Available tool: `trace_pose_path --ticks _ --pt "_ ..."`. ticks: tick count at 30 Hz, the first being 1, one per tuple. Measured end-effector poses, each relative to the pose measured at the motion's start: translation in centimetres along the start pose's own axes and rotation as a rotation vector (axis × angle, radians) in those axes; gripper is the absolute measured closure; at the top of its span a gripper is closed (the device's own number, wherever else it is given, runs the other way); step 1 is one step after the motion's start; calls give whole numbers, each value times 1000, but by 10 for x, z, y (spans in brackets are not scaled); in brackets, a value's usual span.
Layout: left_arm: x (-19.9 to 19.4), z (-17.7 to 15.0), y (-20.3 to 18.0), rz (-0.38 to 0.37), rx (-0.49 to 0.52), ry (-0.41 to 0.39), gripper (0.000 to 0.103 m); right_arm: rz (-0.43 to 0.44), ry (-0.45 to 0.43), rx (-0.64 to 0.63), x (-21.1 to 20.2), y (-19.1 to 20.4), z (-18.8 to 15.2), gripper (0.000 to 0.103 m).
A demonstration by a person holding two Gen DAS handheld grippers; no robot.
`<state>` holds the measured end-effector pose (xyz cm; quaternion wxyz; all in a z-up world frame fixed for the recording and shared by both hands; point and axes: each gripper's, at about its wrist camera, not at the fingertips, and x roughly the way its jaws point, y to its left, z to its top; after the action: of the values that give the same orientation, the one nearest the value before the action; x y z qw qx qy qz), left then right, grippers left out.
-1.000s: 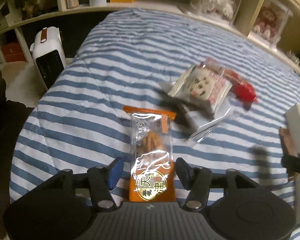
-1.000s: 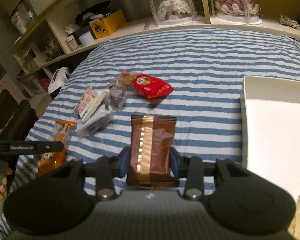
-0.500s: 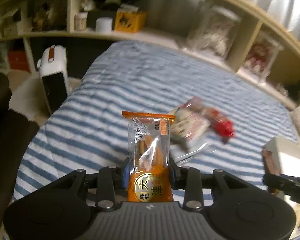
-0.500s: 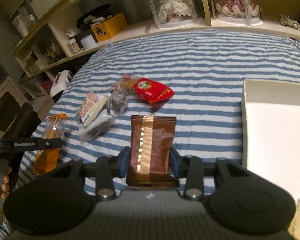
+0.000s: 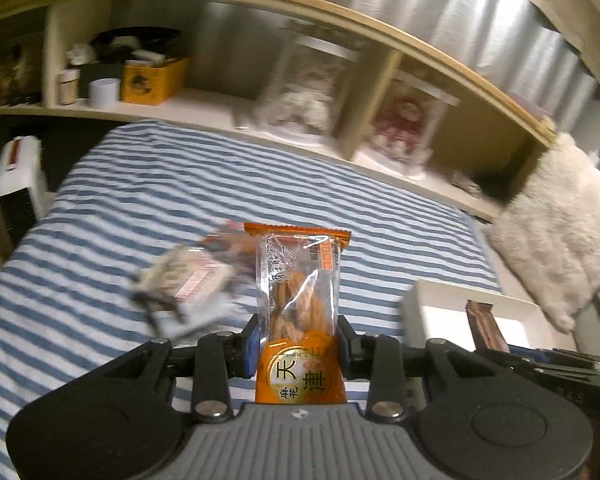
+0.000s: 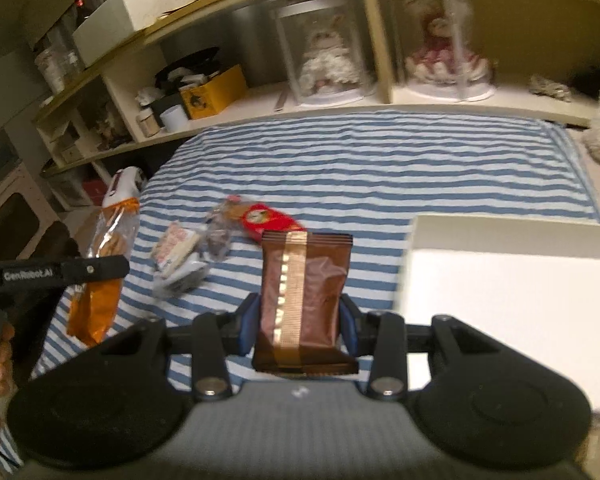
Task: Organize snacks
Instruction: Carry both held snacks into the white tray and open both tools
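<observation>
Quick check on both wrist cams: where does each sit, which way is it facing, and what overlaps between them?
Left wrist: sits behind the left hand-held gripper, looking along its fingers down across the striped bed toward the shelves; it is shut on the orange snack pack.
Right wrist: behind the right hand-held gripper, same heading, shut on the brown snack pack; a hand shows at left.
Shared: bed, loose snack pile, white box, both held packs.
</observation>
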<state>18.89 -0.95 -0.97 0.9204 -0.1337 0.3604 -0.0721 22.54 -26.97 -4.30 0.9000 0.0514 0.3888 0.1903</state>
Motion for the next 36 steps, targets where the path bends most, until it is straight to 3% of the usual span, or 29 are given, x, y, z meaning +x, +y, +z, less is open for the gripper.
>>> trace_pose_path --ticks 11,18,26,36 --pt "36 -16 -96 -127 33 61 65 -113 -26 66 -42 -82 -11 57" --pt "72 -33 -140 -152 58 128 64 -176 -20 101 -53 -125 -24 57" --pt "109 -50 -161 -136 40 197 64 -234 1 150 -50 -170 -36 57" --pt "138 -56 -156 -103 35 217 64 -269 59 187 -21 -199 -48 57"
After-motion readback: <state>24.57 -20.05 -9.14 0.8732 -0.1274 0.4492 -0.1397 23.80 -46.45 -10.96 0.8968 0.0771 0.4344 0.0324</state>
